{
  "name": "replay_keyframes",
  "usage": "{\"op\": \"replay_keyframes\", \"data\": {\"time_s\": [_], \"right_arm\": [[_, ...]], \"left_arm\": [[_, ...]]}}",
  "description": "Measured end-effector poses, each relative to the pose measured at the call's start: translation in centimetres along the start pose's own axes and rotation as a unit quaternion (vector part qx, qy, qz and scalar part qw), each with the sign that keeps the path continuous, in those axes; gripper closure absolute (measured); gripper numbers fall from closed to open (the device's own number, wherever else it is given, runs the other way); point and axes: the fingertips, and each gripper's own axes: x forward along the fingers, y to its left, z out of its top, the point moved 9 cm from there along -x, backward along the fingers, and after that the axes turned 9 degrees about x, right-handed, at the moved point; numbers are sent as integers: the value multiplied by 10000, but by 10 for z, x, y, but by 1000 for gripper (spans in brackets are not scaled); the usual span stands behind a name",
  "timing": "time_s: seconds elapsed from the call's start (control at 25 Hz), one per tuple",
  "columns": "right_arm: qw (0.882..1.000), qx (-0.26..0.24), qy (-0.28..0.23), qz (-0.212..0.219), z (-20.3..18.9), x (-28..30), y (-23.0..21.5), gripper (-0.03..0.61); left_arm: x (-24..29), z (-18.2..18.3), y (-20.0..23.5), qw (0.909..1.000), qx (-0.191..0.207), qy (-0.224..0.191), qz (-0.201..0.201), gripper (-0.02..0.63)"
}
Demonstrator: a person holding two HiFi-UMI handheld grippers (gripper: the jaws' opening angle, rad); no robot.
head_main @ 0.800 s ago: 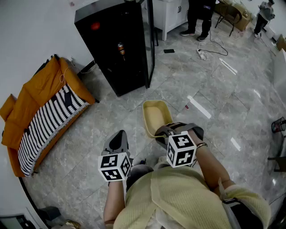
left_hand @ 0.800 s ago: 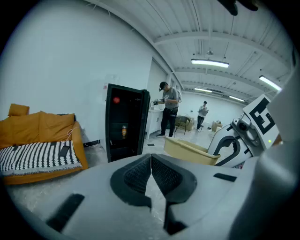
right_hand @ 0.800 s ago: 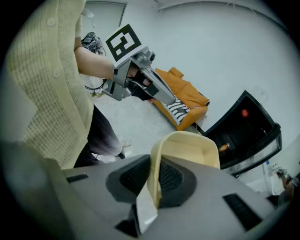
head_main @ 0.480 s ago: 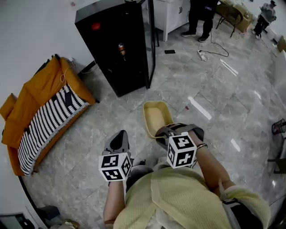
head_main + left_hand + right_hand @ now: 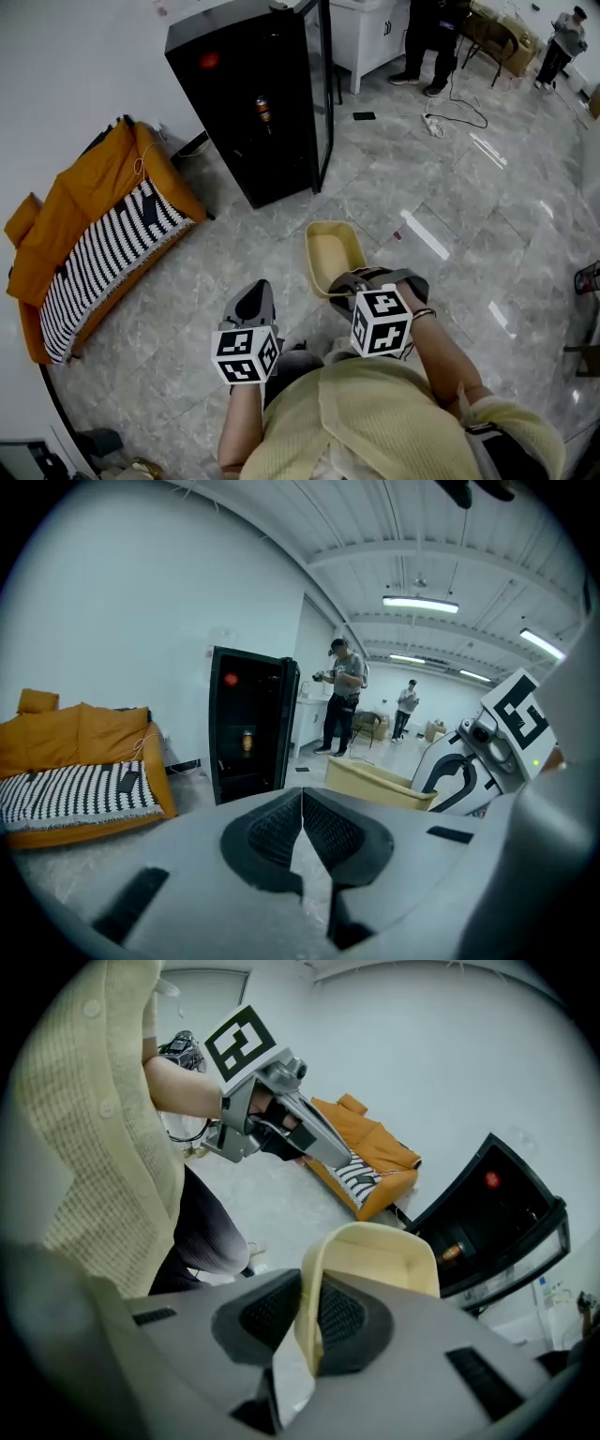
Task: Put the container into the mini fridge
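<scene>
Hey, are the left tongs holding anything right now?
No, the left tongs are shut flat against each other with nothing between them.

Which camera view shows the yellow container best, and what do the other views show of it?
The head view: it shows nearly the whole container from above, open side up. The right gripper view shows mainly its near wall, pinched by the right tongs. The left gripper view shows one side.

Large open workroom: grey marble floor [image 5: 450,187], ceiling strip lights [image 5: 420,603], orange sofa [image 5: 56,220], mini fridge [image 5: 234,103], people [image 5: 433,37] standing by white cabinets [image 5: 366,37].
</scene>
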Motion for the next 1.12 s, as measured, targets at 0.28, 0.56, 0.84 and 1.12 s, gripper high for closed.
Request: {"op": "replay_keyframes", "data": {"time_s": [0.28, 0.56, 0.84, 1.12], "right_arm": [[9999, -15, -44, 126, 0, 5, -8, 523], [9996, -174, 32, 209, 13, 13, -31, 523], [9991, -303, 94, 283, 36, 20, -61, 523], [9989, -403, 152, 184, 59, 22, -95, 523]], "left_arm": [[-1, -2, 0, 10000, 11, 77, -22, 591], [8, 5, 16, 9999, 24, 143, -40, 591], [32, 31, 41, 9996, 147, -14, -254, 591], [50, 57, 68, 9989, 311, -181, -316, 591]]}}
